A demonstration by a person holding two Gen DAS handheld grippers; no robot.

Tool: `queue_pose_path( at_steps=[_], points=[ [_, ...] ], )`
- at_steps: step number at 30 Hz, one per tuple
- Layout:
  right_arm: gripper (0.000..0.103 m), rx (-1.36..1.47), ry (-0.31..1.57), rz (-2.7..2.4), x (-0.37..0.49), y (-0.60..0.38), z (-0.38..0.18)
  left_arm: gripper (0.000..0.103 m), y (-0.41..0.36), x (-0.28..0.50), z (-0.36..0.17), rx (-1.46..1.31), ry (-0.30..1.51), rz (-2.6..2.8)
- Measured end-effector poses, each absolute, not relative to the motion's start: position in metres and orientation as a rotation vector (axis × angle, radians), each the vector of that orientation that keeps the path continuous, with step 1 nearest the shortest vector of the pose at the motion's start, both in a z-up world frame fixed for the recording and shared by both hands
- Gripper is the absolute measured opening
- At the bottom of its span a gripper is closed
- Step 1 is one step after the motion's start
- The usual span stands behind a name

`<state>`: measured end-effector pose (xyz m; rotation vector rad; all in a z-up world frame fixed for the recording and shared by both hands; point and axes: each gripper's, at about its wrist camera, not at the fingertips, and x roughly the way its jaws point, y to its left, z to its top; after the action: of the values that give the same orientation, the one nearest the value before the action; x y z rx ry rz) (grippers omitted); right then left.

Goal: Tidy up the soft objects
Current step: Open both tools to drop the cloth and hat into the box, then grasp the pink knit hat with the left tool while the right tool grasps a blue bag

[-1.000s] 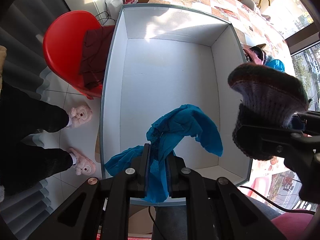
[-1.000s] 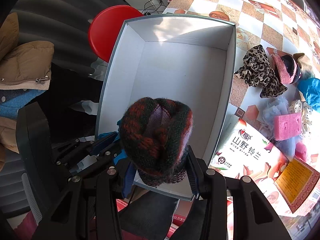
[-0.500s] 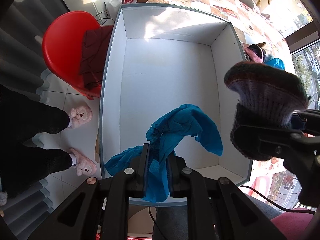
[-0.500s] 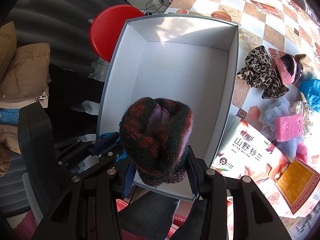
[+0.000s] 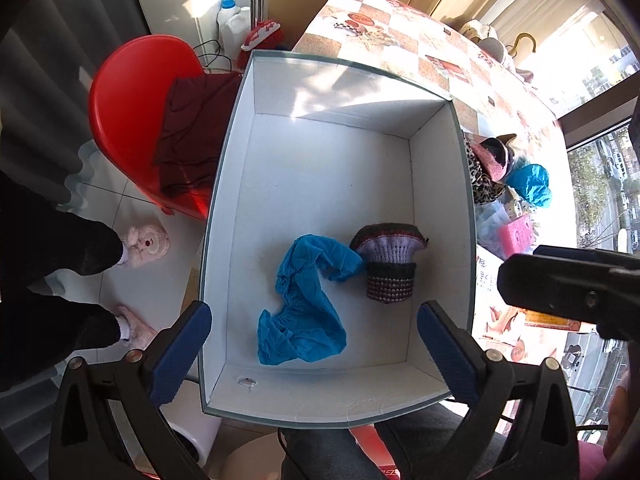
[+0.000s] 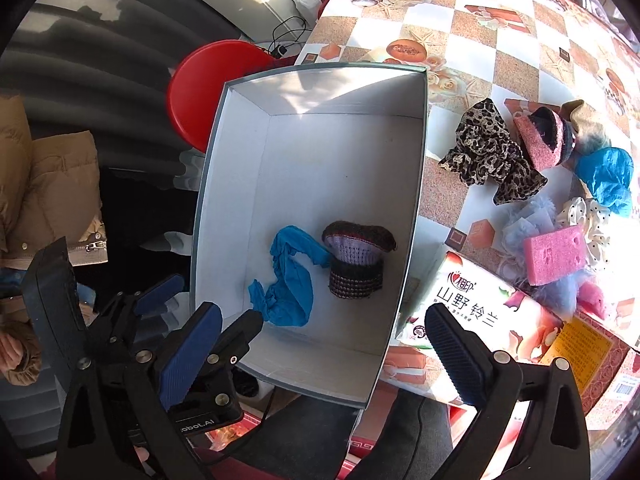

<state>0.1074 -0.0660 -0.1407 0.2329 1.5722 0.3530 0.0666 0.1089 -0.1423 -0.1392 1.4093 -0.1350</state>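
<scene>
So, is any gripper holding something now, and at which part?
Nothing is held. The left gripper and right gripper are open; the blue cloth and knitted hat lie in the box.

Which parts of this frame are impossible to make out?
- Left wrist view: leopard cloth partly hidden behind the box wall.
- Left wrist view: window area blown out by glare.
- Right wrist view: tissue pack small print too small; lower corner behind the right gripper finger.

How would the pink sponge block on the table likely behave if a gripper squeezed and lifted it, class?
The pink sponge block looks porous, so it would probably compress between the fingers and feel light. Its flat, boxy shape suggests it will not roll. It lies on fluffy blue fabric, so a push may drag that along.
</scene>
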Motion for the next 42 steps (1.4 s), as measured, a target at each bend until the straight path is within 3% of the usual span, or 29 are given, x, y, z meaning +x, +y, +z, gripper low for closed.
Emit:
queue_pose_path(
  at_steps=[6,14,21,30,37,38,39,40,41,42],
  points=[
    [0.102,0.388,1.487,0.233,0.112,-0.145,-0.105,0.103,0.092,0.088,-0.113,-0.193,1.347,-0.234],
    [0.102,0.501,1.403,-0.071,0.103,-0.293,-0.077,0.103,0.012,0.120,-0.105,-0.006,1.345,-0.336],
    [0.102,0.522,1.504,-0.148,0.110,-0.365,-0.122,0.103,-0.063,0.138,-0.123,0.136,1.395,-0.398],
    [0.102,0.375,1.644,0.058,0.197,-0.344,-0.201,0.103,-0.149,0.193,-0.169,0.367,1.411,-0.389],
    [0.102,0.356,1.732,0.128,0.232,-0.330,-0.264,0.103,-0.174,0.222,-0.213,0.445,1.479,-0.351],
    [0.091,0.349,1.739,0.122,0.231,-0.331,-0.270,0.103,-0.178,0.224,-0.217,0.454,1.487,-0.354],
    [0.063,0.354,1.741,0.120,0.229,-0.334,-0.275,0.103,-0.182,0.226,-0.221,0.466,1.491,-0.359],
    [0.049,0.374,1.743,0.117,0.226,-0.338,-0.278,0.103,-0.188,0.227,-0.225,0.481,1.495,-0.363],
    [0.041,0.406,1.748,0.109,0.221,-0.344,-0.281,0.103,-0.194,0.229,-0.230,0.498,1.501,-0.368],
    [0.041,0.441,1.745,0.100,0.216,-0.350,-0.282,0.103,-0.199,0.231,-0.234,0.514,1.511,-0.372]
  ],
)
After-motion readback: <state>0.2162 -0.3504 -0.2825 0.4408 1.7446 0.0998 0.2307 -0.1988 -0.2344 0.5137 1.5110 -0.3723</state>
